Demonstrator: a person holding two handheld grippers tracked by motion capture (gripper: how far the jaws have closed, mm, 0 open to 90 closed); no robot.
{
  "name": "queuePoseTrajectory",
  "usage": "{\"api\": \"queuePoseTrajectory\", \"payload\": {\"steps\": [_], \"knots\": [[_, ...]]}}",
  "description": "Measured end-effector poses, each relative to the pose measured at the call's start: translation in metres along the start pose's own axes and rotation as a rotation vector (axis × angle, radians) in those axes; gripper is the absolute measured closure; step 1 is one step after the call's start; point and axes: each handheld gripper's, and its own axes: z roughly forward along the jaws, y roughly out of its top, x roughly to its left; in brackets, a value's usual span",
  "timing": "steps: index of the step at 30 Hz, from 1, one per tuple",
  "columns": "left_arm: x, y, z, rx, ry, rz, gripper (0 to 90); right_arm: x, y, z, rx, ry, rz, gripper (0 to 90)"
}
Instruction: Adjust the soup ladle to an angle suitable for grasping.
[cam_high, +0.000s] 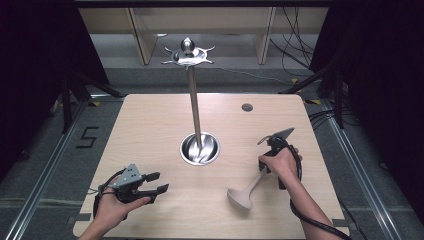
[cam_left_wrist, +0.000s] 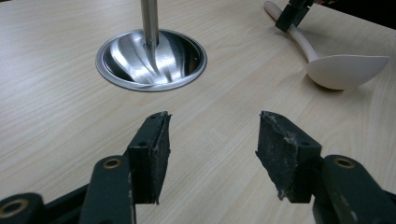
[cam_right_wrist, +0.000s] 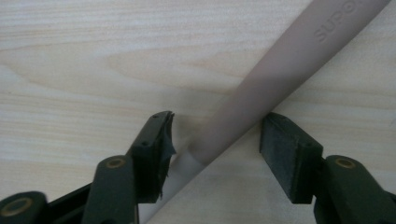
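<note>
The right claw (cam_right_wrist: 215, 135) is sitting with its jaws apart around the ladle's (cam_high: 246, 192) handle, not clamped on it; the ladle is lying on the surface (cam_high: 150, 130) at about four o'clock from the steel stand (cam_high: 199, 148); the left claw (cam_left_wrist: 212, 140) is gaping wide at seven o'clock, holding nothing.

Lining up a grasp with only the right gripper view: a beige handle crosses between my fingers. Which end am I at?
Observer: The right gripper straddles the spoon at its handle end; the bowl lies nearer the person.
Operator: Where is the left gripper?
Observer: The left gripper is at the front left, fingers open, apart from the spoon.
Operator: Anything nearby?
Observer: A steel stand rises from the middle of the table.
</note>
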Motion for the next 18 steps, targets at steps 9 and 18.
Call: {"api": "queuePoseTrajectory", "payload": {"steps": [9,18], "knots": [[0.0000,-0.0003,0.0000,-0.001,0.001,-0.001,43.3,0.0064,0.0040,-0.0014,0.027,0.007,0.029,55.4],[-0.0003,-0.0002,-0.0007,0.007,0.012,0.002,43.4,0.0099,0.0027,-0.0032,0.018,0.061,-0.031,75.6]]}}
